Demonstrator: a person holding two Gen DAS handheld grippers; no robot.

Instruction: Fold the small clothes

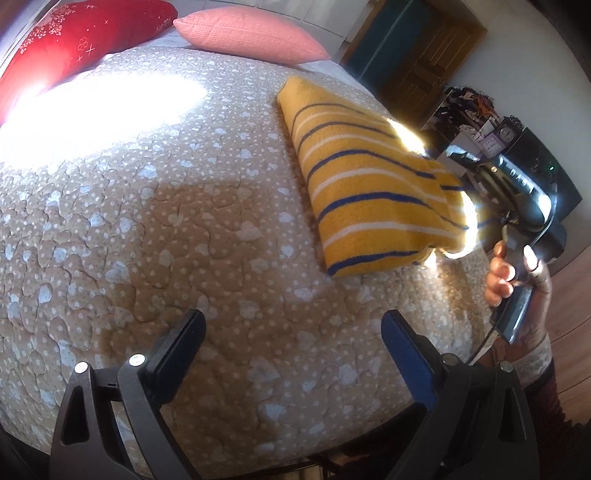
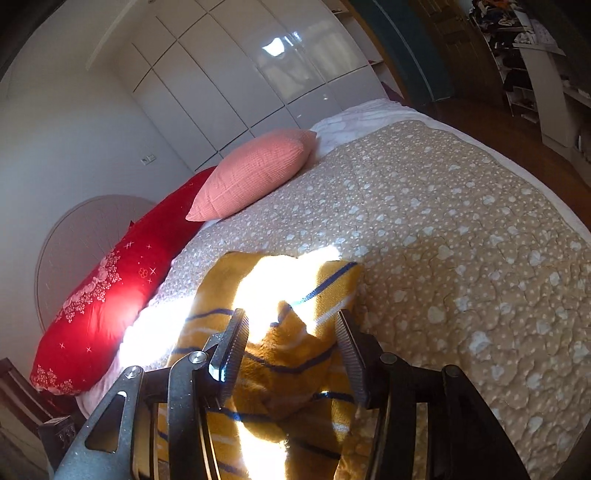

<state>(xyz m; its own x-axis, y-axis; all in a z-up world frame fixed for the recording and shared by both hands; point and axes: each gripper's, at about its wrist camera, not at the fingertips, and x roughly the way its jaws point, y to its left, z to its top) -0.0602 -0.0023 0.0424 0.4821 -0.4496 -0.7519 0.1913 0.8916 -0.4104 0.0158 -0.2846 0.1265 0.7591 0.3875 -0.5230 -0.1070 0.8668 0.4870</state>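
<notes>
So the thing being folded is a yellow striped garment (image 1: 373,192), fuzzy knit or fleece by the look of it, mustard yellow with thin blue and white stripes running across. It lies on the bed (image 1: 184,229), over on the right side in the left wrist view, already bundled into a thick folded wedge: narrow at the far end, wider toward the near right edge of the mattress. Its near right corner is blown out by a strong patch of sunlight, so I can't make out the edge there.

The right gripper (image 2: 291,354) is right over that sunlit end. In its own view the ribbed jaws stand moderately apart with the yellow fabric (image 2: 288,354) bunched up between them. The cloth sits in the gap, but the pads don't look pressed onto it, so I'd call it open around the fabric, not clamped. From the left view you can see the right hand (image 1: 517,273) wrapped around the gripper's black handle, just past the garment's corner.

The left gripper (image 1: 291,332) hangs over bare quilt at the near part of the bed, jaws spread wide, holding nothing, well apart from the garment.

The bed has a tan quilted cover with white dots and little heart shapes. At the far end there's a red pillow (image 1: 77,40) with white floral print and a pink pillow (image 1: 251,35) beside it.
</notes>
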